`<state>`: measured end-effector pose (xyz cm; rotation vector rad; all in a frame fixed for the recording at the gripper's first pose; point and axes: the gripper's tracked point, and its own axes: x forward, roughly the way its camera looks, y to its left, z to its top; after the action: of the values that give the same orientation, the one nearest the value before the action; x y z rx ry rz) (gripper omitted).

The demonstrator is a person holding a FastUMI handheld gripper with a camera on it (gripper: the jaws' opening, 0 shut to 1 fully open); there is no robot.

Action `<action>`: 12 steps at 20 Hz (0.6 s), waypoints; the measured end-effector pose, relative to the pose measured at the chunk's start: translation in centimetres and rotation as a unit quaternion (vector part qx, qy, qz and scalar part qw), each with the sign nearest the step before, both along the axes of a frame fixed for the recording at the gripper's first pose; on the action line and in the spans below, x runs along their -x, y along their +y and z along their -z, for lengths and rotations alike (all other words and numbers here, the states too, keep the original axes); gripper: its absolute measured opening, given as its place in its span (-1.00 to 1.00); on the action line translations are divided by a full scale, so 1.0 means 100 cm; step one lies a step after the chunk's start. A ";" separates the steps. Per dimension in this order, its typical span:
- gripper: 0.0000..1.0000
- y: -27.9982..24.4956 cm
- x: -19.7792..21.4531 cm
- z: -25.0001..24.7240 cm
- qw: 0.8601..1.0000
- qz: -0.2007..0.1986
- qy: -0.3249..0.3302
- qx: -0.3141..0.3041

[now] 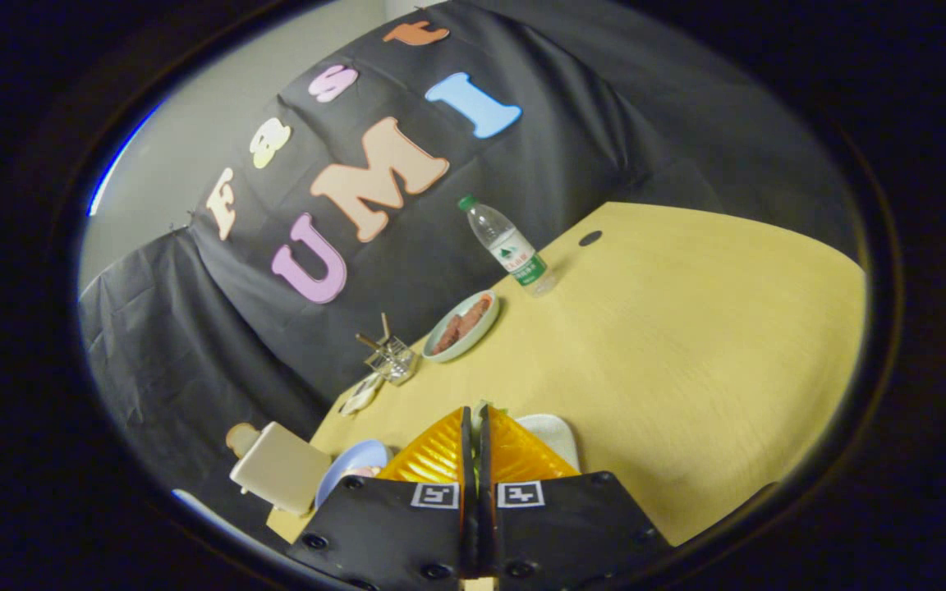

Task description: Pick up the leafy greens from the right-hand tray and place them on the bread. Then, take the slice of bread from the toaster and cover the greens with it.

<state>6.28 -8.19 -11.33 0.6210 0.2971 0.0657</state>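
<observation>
We hold the claw (476,414) tilted over the near end of the table (686,345), its two fingers pressed together with only a thin seam between them. At their tips a small bit of green (483,405) peeks out, which we take to be the leafy greens pinched there, though too little shows to be sure. Carrying them clamped like this makes sense for the trip to the bread.

Just past the fingers, on their right side, lies a white plate (557,433), mostly hidden by them. On their left sits a light blue plate (355,461) with something pale on it, perhaps the bread; we cannot tell. Beside that plate stands the cream toaster (280,469), right at the table's edge, with a rounded slice (241,439) poking from its far end. We judge the toaster leaves little room on that side, so any swing toward it calls for care near the edge.

Farther along the same edge come a small white dish (360,396), a clear holder with sticks (390,356), then a pale green plate of brownish pieces (461,325), and beyond it a water bottle (509,246). These all keep to the wall side, so the broad middle and right of the table lie open for moving.
</observation>
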 end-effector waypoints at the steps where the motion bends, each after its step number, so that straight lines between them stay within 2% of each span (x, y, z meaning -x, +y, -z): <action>1: -0.93 0.007 0.000 -0.008 1.000 -0.002 -0.011 -0.006; 10: -0.93 0.113 -0.009 -0.063 0.992 -0.056 -0.089 -0.066; 12: -0.93 0.147 -0.010 -0.068 0.988 -0.082 -0.095 -0.093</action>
<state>7.29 6.47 -4.58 0.7684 0.1570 0.3122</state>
